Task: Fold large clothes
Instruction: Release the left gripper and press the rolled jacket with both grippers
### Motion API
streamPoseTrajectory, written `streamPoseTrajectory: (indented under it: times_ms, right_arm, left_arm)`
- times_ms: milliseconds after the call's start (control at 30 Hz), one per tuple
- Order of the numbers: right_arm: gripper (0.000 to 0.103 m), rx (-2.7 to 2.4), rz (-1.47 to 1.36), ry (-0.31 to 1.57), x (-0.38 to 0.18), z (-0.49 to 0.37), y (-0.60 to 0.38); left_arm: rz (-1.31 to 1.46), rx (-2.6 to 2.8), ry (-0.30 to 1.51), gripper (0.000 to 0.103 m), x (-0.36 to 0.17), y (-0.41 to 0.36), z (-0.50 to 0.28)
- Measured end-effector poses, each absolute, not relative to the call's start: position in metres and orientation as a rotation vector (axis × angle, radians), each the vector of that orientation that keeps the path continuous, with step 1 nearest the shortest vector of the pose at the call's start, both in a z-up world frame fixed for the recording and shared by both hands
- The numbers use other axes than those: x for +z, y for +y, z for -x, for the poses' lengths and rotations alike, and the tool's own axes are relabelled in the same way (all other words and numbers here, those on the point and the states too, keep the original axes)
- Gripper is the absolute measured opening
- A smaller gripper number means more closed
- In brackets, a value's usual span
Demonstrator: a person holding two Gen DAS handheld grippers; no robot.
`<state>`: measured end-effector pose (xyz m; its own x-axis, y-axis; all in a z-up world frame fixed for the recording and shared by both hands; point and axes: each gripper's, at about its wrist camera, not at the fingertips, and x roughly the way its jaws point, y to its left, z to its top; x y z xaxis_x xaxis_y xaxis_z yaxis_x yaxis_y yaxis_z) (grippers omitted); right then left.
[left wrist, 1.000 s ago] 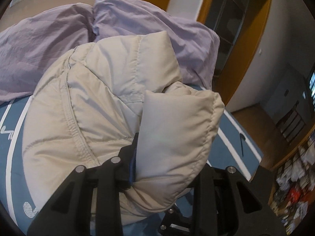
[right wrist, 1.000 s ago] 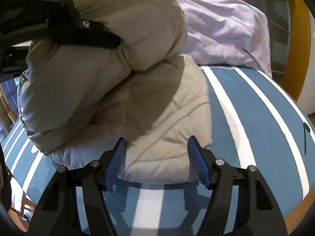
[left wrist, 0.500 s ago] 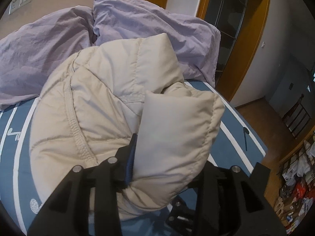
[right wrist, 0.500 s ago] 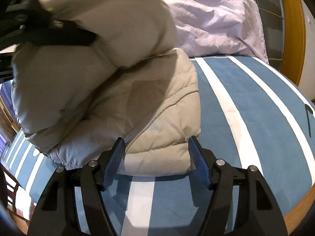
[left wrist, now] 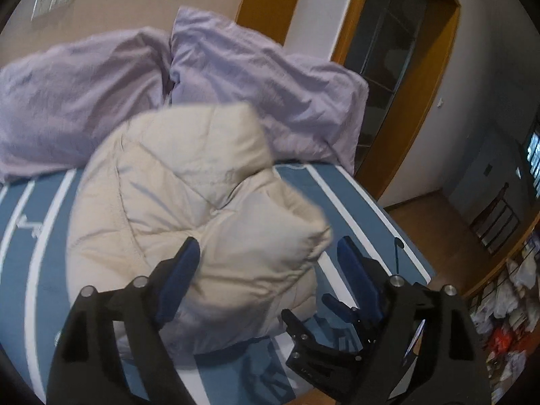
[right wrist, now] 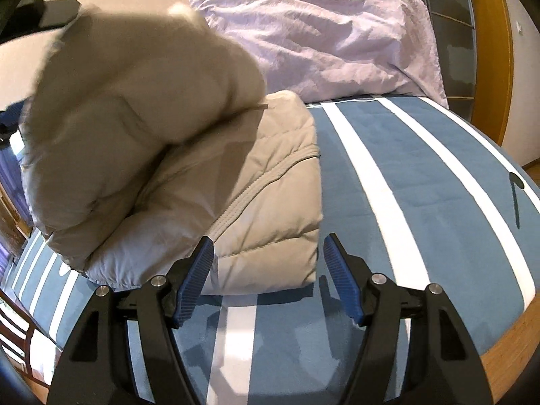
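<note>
Two grippers are seen w/ fingers spread apart, nothing pinched. Left gripper is held above a beige puffer jacket, whose puffy top fold, blurred, lies between and ahead of its blue pads. Right gripper is held low, just in front of the jacket's folded bottom edge on a blue-and-white striped bed. Lilac pillows are seen beyond the jacket.

The jacket's upper fold is smeared by blur; it hides most of the left gripper.
</note>
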<state>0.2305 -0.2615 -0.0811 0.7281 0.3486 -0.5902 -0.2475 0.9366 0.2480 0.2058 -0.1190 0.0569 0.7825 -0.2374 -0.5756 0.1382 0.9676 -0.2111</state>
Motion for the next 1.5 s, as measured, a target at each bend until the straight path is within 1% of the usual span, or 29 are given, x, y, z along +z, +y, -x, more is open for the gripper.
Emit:
streamPoseTrajectory:
  times_ms: [233,567,767,1033,1233,1300,1400,1467,1500]
  right_arm:
    - [0.069,0.321,-0.154,0.657,-0.072,-0.223,-0.267]
    - [0.069,0.315,-0.149,0.659,-0.071,-0.223,-0.269]
    - [0.069,0.31,-0.162,0.652,-0.065,-0.223,-0.277]
    - [0.069,0.306,-0.204,0.593,-0.036,-0.225,-0.292]
    - [0.068,0.314,-0.222,0.552,-0.011,-0.228,-0.296]
    - [0.066,0.315,-0.218,0.548,-0.007,-0.231,-0.294]
    - [0.058,0.324,-0.213,0.543,-0.002,-0.237,-0.289]
    - [0.05,0.344,-0.223,0.538,0.002,-0.239,-0.286]
    - [0.048,0.348,-0.231,0.527,0.005,-0.239,-0.286]
  left_arm:
    - [0.09,-0.089,0.588,0.085,0.071,-0.1,-0.194]
    - [0.163,0.114,0.687,0.085,0.043,-0.018,-0.208]
    - [0.18,0.178,0.729,0.085,0.026,0.006,-0.215]
    - [0.256,0.102,0.787,0.086,-0.006,-0.001,-0.229]
    - [0.168,0.114,0.771,0.086,-0.016,-0.031,-0.234]
    - [0.146,0.115,0.764,0.086,-0.019,-0.037,-0.236]
    - [0.123,0.112,0.756,0.086,-0.022,-0.042,-0.236]
    - [0.104,0.099,0.751,0.086,-0.024,-0.046,-0.234]
    - [0.091,0.095,0.748,0.086,-0.025,-0.048,-0.233]
